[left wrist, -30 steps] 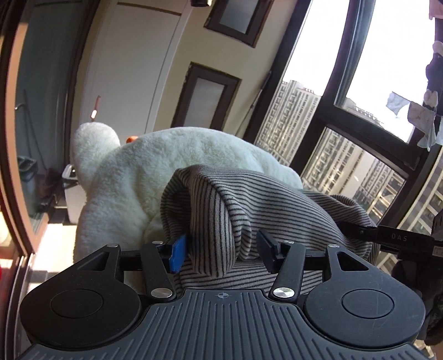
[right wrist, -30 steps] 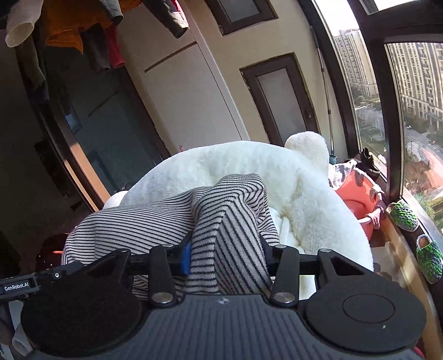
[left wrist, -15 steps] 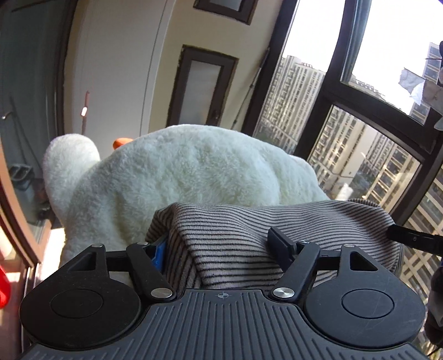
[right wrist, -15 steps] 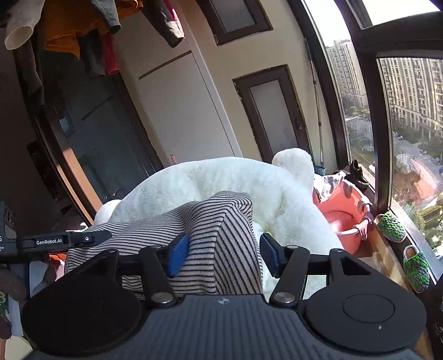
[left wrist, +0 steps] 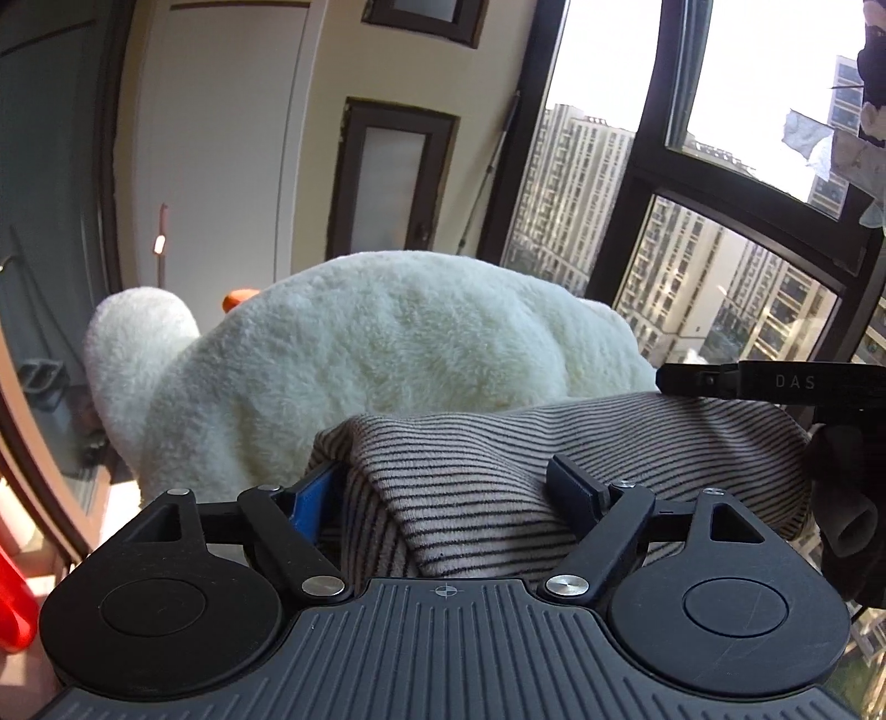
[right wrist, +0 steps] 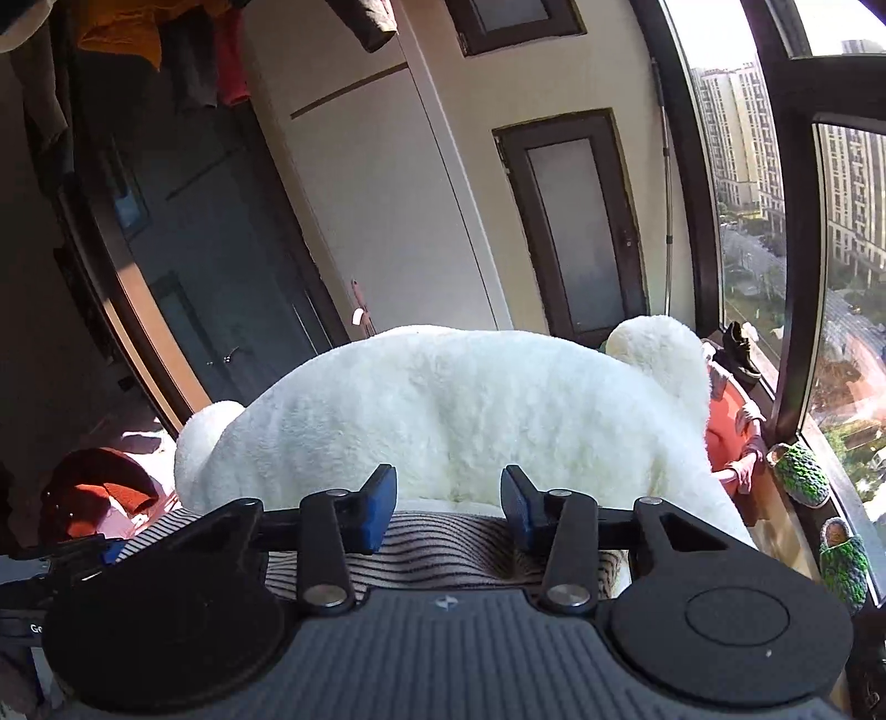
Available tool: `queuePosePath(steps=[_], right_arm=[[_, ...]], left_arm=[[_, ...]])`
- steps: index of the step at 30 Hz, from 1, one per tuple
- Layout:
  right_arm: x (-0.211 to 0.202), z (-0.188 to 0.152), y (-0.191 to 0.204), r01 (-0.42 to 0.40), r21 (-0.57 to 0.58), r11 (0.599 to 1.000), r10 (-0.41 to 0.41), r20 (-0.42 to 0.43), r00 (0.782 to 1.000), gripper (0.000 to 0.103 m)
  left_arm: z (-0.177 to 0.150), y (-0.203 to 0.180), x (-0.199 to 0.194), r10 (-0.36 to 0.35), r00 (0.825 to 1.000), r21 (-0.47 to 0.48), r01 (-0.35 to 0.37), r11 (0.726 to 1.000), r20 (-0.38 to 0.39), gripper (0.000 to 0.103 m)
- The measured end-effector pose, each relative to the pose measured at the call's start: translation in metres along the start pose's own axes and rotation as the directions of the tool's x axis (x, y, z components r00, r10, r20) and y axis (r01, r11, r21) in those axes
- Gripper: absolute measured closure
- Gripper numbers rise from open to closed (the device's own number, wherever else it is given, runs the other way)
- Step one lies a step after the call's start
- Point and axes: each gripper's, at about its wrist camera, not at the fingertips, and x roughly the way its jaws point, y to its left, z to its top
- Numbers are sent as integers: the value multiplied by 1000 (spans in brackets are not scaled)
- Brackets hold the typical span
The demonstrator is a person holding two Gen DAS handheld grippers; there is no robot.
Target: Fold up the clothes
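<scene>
A grey garment with thin black stripes (left wrist: 498,476) lies folded on a big white plush cushion (left wrist: 387,343). My left gripper (left wrist: 443,493) stands wide open with a fold of the striped cloth lying between its fingers. My right gripper (right wrist: 448,504) is open and empty, raised just above the striped garment (right wrist: 437,554), which shows as a flat band under its fingers. The right gripper's body (left wrist: 764,382) appears at the right edge of the left wrist view, above the garment's far end.
The white plush cushion (right wrist: 459,410) fills the middle. An orange basin (right wrist: 731,437) sits at its right by the window sill, with green slippers (right wrist: 797,476) and a black shoe (right wrist: 742,349). Clothes hang overhead (right wrist: 138,33). Large windows (left wrist: 720,266) lie to the right.
Both grippers opened and let go of the striped garment, which dropped flat onto the cushion. The right gripper lifted off the cloth; the left widened around its fold.
</scene>
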Motion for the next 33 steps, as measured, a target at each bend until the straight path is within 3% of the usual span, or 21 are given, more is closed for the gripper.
queuePosePath(steps=[3,8,10,12,16,21,24,26,28,31,32,33], right_arm=[[12,-13,-7,75,-20,997,-76,-62,995,63],[5,6,14,71,-126,990,-79,-59,995,60],[1,17,28,2,-180,984,-14,-65,998,47],[-3,28,42,-87,-230,969,68,-90,994,44],[5,44,66,-252,-329,910,185,-222,957,32],[30,47,80,-336,-507,794,165,-353,921,25],[48,47,76,-431,-538,724,188,-448,874,22],[65,51,70,-508,-512,693,228,-514,827,15],[86,58,61,-590,-410,696,287,-593,752,14],[116,62,45,-697,-179,694,408,-700,586,15],[120,61,42,-716,-138,684,434,-712,552,15],[121,61,40,-724,-117,680,448,-716,536,17]], left_arm=[[1,8,4,-40,999,-8,40,999,-9,11],[2,16,6,-61,998,9,61,998,-13,10],[1,20,6,-70,997,10,70,997,-16,9],[2,22,6,-74,997,-8,74,997,-22,9],[1,18,5,-54,998,-24,53,998,-18,9],[-7,15,-17,29,999,-113,-24,993,41,9],[-18,12,-43,126,989,-192,-109,975,77,6],[-28,9,-59,209,975,-247,-183,952,80,5],[-39,5,-77,312,948,-317,-276,907,68,5],[-54,1,-101,411,910,-417,-355,837,50,5],[-60,0,-111,438,898,-456,-372,809,45,4],[-65,1,-118,452,891,-487,-377,788,39,4]])
